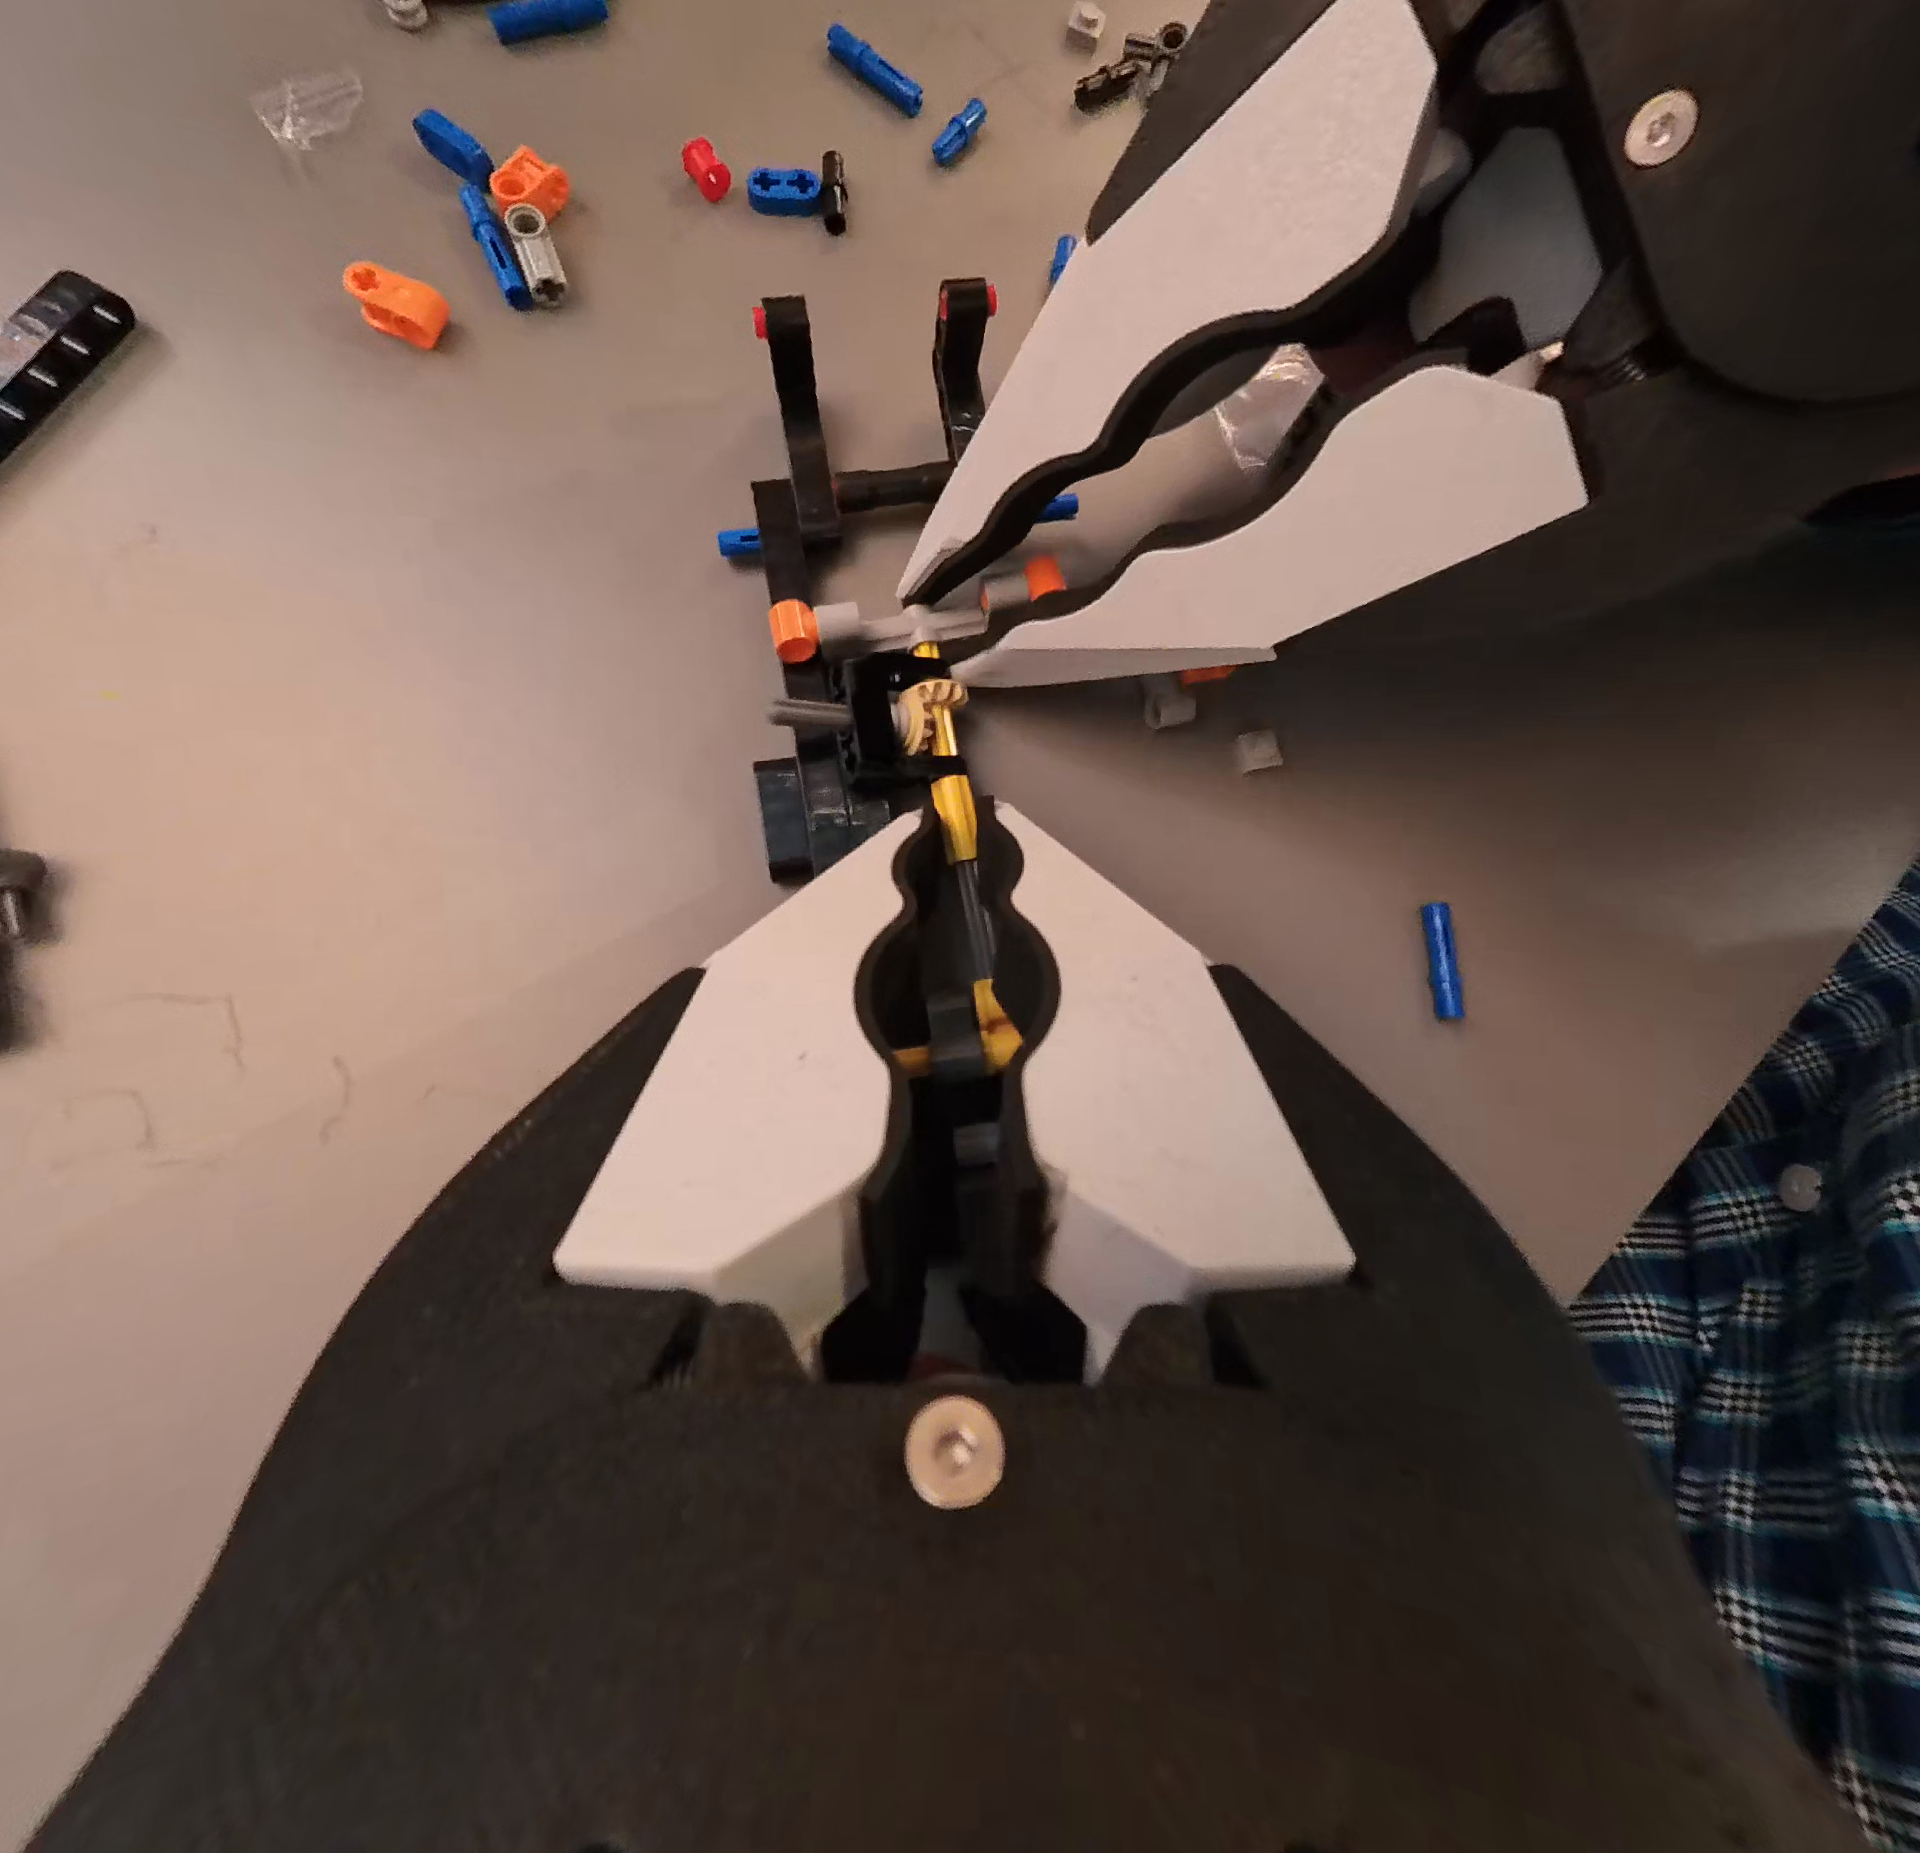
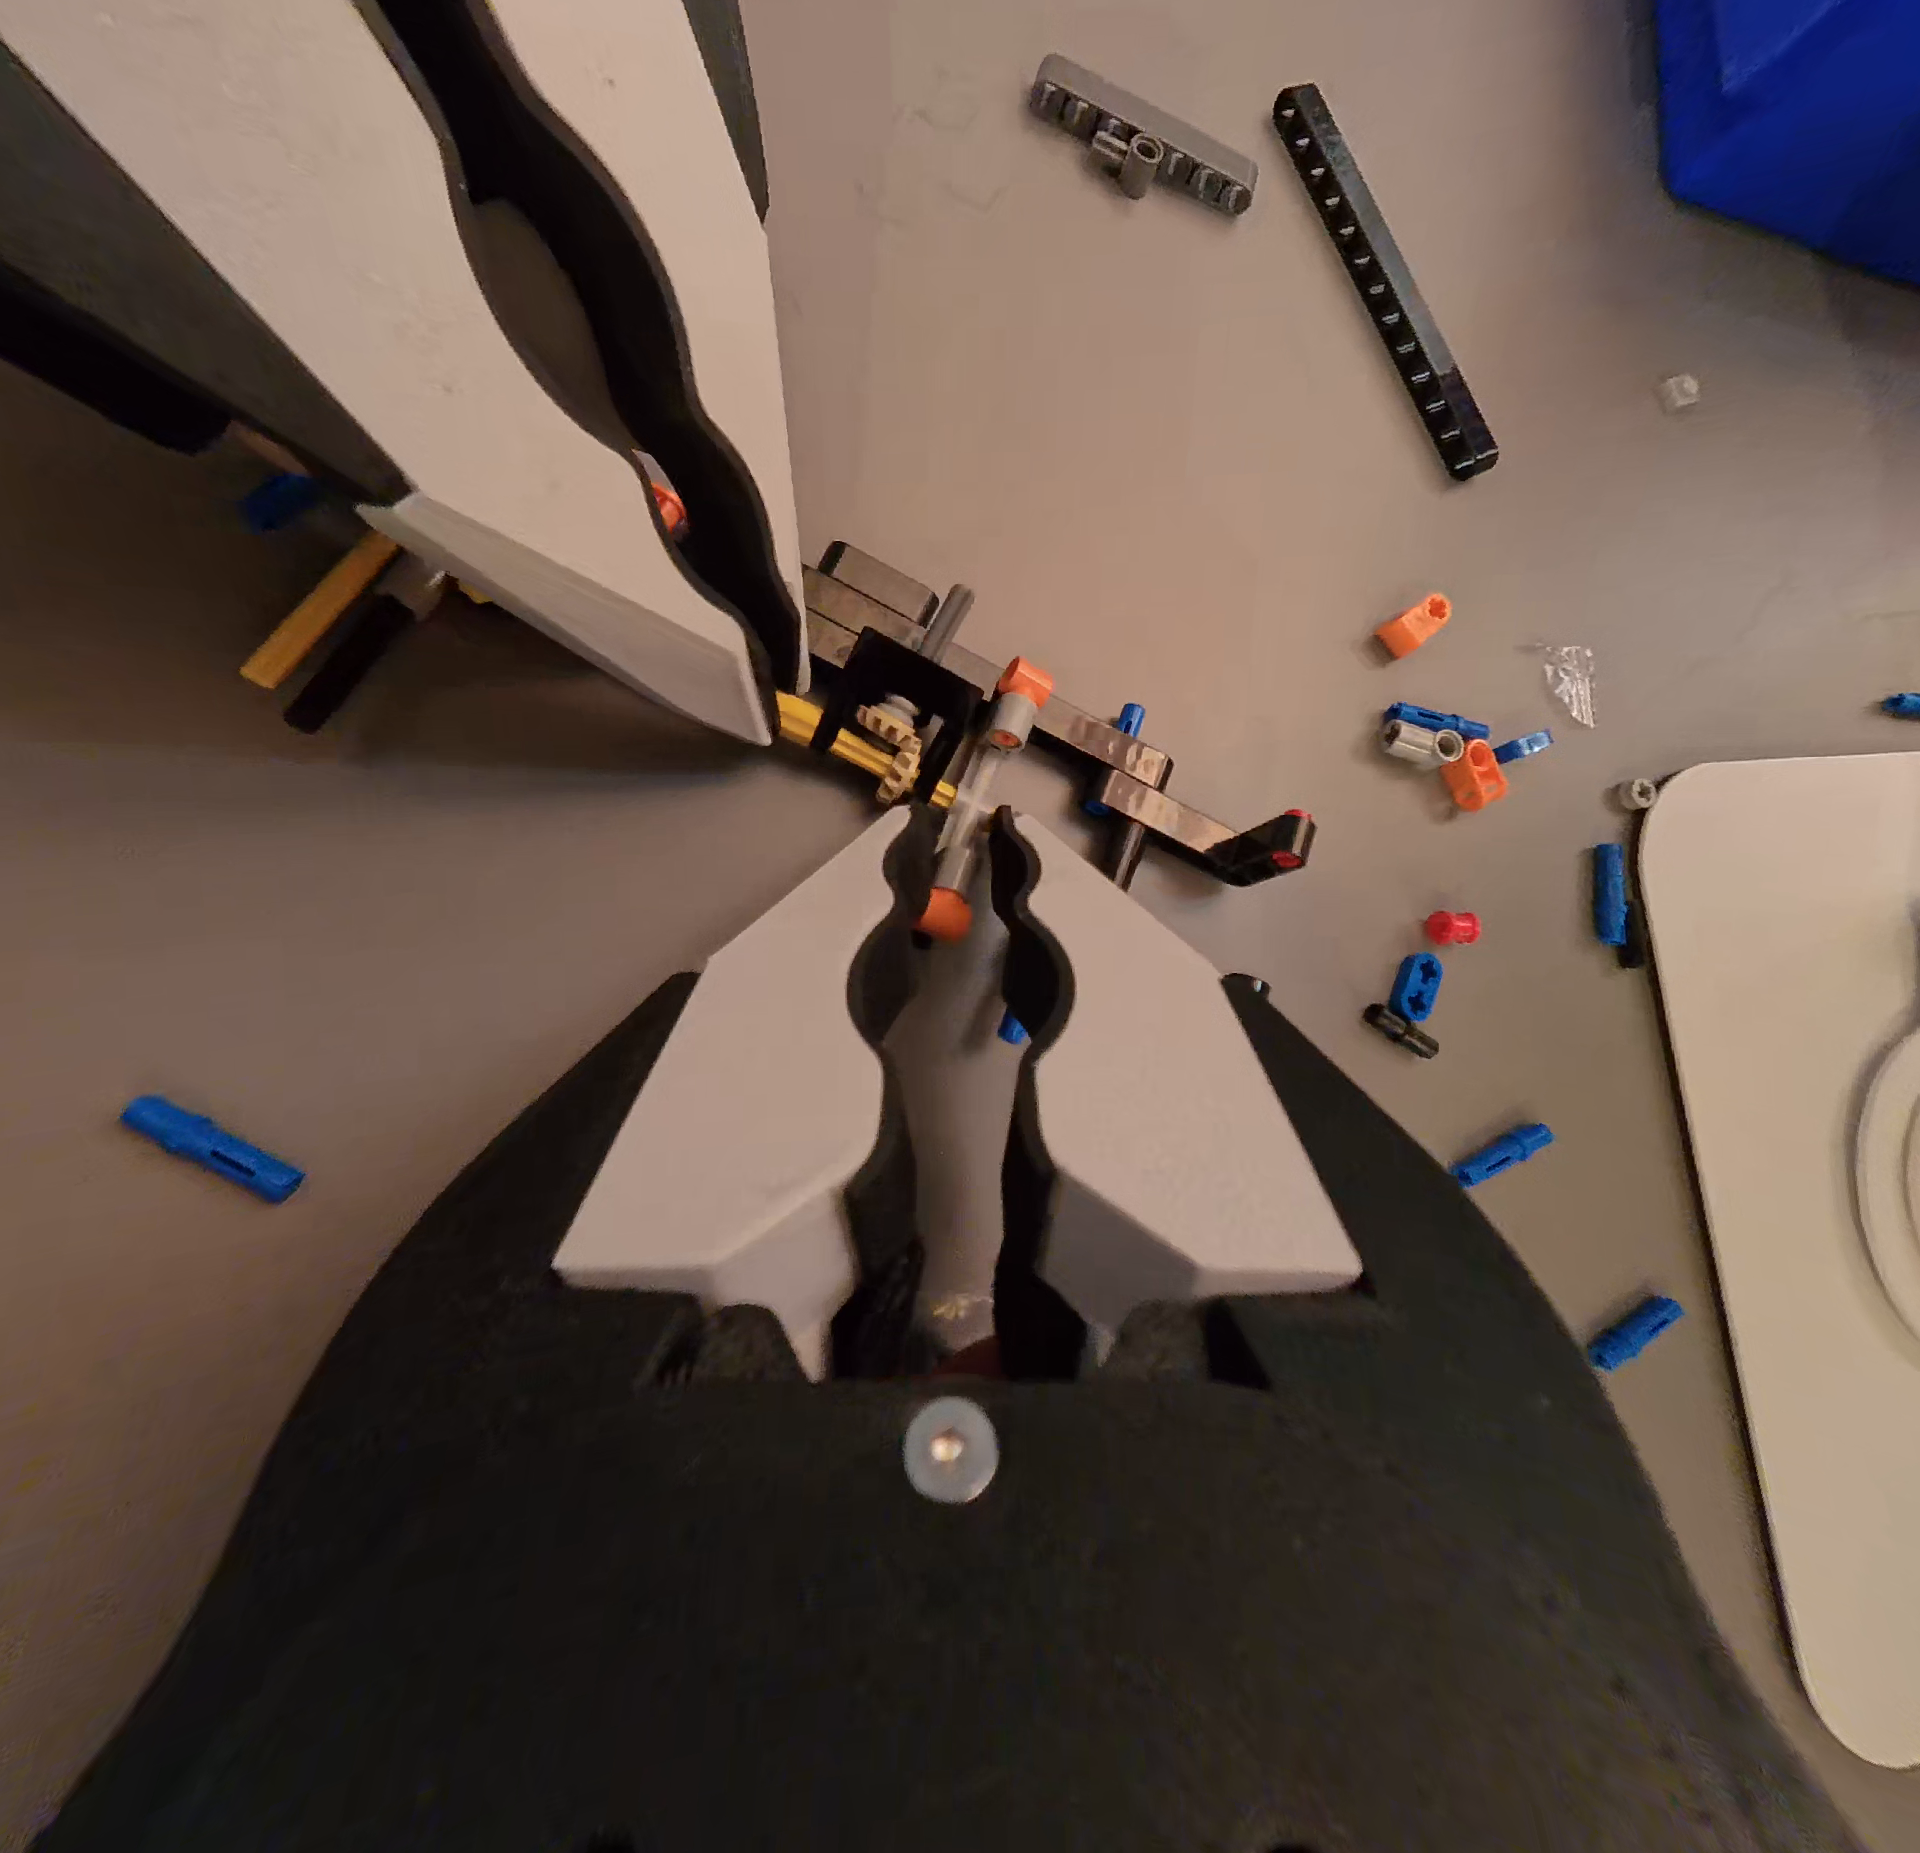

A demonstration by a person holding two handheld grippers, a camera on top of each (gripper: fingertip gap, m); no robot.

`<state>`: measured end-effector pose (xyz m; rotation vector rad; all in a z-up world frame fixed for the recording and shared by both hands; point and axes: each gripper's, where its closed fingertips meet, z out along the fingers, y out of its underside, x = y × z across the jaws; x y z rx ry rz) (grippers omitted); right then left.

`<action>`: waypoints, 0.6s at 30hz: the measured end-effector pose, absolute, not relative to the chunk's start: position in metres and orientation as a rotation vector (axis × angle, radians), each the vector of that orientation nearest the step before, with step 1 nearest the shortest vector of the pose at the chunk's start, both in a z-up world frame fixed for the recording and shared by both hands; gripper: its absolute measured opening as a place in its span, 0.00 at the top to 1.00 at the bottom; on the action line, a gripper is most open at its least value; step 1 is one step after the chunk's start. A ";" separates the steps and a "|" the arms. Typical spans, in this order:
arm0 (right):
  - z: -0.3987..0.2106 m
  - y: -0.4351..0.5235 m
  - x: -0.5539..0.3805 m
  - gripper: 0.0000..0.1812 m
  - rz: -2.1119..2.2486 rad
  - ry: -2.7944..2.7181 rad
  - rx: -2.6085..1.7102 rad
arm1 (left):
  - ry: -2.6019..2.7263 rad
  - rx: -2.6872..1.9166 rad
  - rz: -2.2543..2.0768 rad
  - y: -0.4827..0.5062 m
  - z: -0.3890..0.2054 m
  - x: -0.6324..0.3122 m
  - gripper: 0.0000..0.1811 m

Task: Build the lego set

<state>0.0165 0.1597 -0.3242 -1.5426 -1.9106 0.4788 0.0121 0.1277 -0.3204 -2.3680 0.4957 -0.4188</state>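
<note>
Left wrist view: left gripper [image 1: 957,816], jaws clamped on yellow axle rod [image 1: 952,795] of black lego beam assembly [image 1: 805,515] lying on grey counter [image 1: 416,764]. Right gripper [image 1: 940,631] meets it from upper right.

Right wrist view: right gripper [image 2: 951,816], jaws narrow, pinching grey orange-capped cross axle [image 2: 977,795] on same assembly [image 2: 1143,795]. Loose blue pins [image 2: 213,1149] scattered nearby.

The right tool [image 2: 951,837] closes its tips around a grey cross-shaped connector [image 2: 977,790] with orange end caps, which sits on the black lego assembly [image 2: 1039,733] on the bench [image 2: 1039,432]. From the far left the left tool [image 2: 774,681] reaches in, its tips pinched on a yellow axle [image 2: 831,738] that carries a tan gear [image 2: 896,738]. Far right lie a long black beam [image 2: 1382,281] and a grey beam [image 2: 1143,136]. Blue pins [image 2: 213,1149], orange connectors [image 2: 1413,624] and a red bush [image 2: 1451,927] are scattered on both sides. A white board [image 2: 1787,1180] lies at the right edge.
</note>
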 end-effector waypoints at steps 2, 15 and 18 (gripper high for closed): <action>-0.324 0.159 0.016 0.95 0.467 -1.911 -1.536 | 0.491 -2.368 -0.420 0.128 -0.320 0.012 0.98; -0.320 0.162 0.018 0.93 0.553 -1.854 -1.637 | 0.470 -2.364 -0.414 0.130 -0.319 0.012 0.98; -0.322 0.162 0.017 0.94 0.537 -1.827 -1.642 | 0.470 -2.367 -0.409 0.130 -0.320 0.012 0.98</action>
